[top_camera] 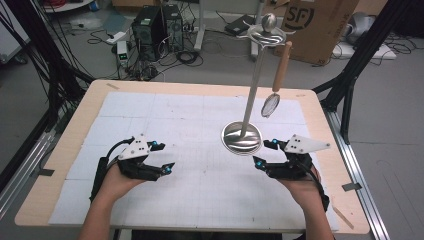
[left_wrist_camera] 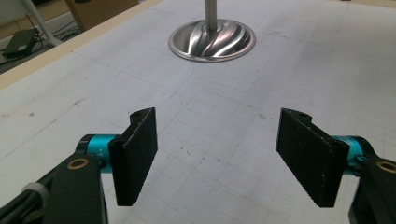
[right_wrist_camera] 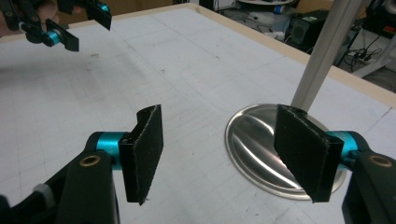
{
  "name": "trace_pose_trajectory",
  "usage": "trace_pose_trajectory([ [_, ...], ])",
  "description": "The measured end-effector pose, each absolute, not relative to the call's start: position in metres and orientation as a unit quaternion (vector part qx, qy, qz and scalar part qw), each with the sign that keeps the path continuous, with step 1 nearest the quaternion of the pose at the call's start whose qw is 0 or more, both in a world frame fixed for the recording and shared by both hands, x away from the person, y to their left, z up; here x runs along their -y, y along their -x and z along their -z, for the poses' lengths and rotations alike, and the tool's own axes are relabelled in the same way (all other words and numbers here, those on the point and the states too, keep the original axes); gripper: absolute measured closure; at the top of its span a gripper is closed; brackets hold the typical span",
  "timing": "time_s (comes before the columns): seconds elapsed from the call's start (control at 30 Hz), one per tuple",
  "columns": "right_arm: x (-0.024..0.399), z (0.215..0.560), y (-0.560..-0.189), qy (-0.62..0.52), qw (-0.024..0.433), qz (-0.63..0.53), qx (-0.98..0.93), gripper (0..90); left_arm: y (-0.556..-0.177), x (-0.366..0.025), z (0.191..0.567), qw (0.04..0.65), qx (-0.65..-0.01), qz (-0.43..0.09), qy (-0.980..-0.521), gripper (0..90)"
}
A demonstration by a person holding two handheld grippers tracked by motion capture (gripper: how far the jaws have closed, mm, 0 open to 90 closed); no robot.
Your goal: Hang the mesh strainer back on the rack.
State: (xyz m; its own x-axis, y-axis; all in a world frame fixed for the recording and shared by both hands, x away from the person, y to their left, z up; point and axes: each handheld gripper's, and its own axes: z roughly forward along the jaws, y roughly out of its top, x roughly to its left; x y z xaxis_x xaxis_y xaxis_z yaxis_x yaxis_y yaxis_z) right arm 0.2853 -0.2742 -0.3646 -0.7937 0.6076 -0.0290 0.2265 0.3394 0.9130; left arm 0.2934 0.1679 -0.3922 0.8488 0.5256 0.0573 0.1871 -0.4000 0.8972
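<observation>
From our right gripper, jaws released and empty, the stand's steel base lies just beside toward the desk's far edge, nearer than our equally released left gripper.

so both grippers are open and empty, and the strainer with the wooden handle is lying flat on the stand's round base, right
Not quite. The high view shows the strainer hanging from the top of the stand, well above its base. Left gripper and right gripper are indeed open and empty.
</observation>
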Motion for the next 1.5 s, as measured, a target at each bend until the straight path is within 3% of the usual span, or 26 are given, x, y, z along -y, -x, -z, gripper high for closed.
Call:
trace_pose_trajectory([
  [0.43,0.268,0.388,-0.287,-0.277,0.141,-0.516,-0.798,27.9,-0.296,-0.17,0.392,0.509,-0.222,-0.169,-0.814,29.9],
  [1.5,0.264,0.398,-0.293,-0.283,0.129,-0.505,-0.805,25.9,-0.296,-0.167,0.393,0.503,-0.22,-0.167,-0.819,29.8],
])
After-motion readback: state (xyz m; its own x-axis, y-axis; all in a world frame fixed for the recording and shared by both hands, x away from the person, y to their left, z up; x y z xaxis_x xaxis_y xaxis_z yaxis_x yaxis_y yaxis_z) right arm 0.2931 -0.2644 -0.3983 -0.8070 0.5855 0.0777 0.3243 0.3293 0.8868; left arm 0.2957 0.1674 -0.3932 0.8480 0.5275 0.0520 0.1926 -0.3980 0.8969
